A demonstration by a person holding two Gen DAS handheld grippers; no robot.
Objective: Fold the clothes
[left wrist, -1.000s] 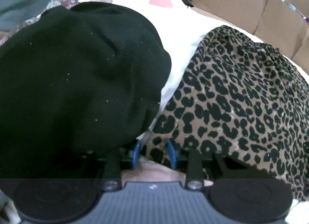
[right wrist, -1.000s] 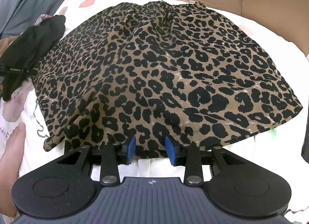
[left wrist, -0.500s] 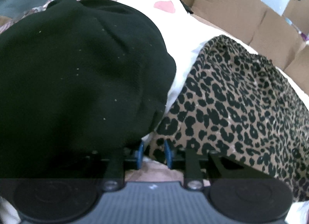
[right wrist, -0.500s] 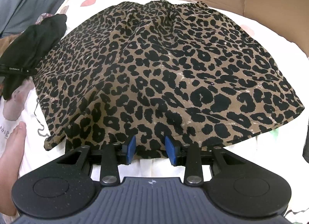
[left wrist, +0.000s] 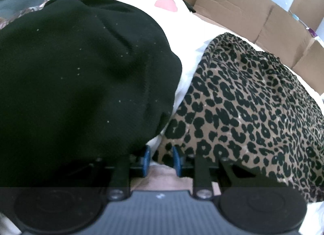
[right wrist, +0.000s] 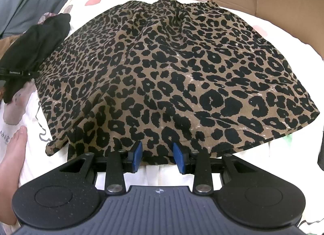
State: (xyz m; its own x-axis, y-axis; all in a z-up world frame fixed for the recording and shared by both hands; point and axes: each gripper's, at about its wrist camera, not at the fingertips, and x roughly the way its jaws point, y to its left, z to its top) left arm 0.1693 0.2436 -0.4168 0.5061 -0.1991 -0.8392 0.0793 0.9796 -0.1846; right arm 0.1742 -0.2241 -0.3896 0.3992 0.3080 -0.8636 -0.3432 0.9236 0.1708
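Gripping hem | brown-and-black leopard-print fabric skirt lies flat on white printed bedsheet — soft, light, likely drapes | left gripper jaws just closing around hem corner; contact unclear | right gripper jaws apart astride near hem — pinch both layers.

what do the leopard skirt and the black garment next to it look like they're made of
Leopard skirt: thin woven fabric, matte, possibly a fine corduroy; faint ribbing shows near the hem, and it drapes in soft folds from a gathered waistband.

Black garment: thicker, soft, matte cloth, perhaps a knit or fleece; pale lint specks cling to it. The weave is too blurred to tell.
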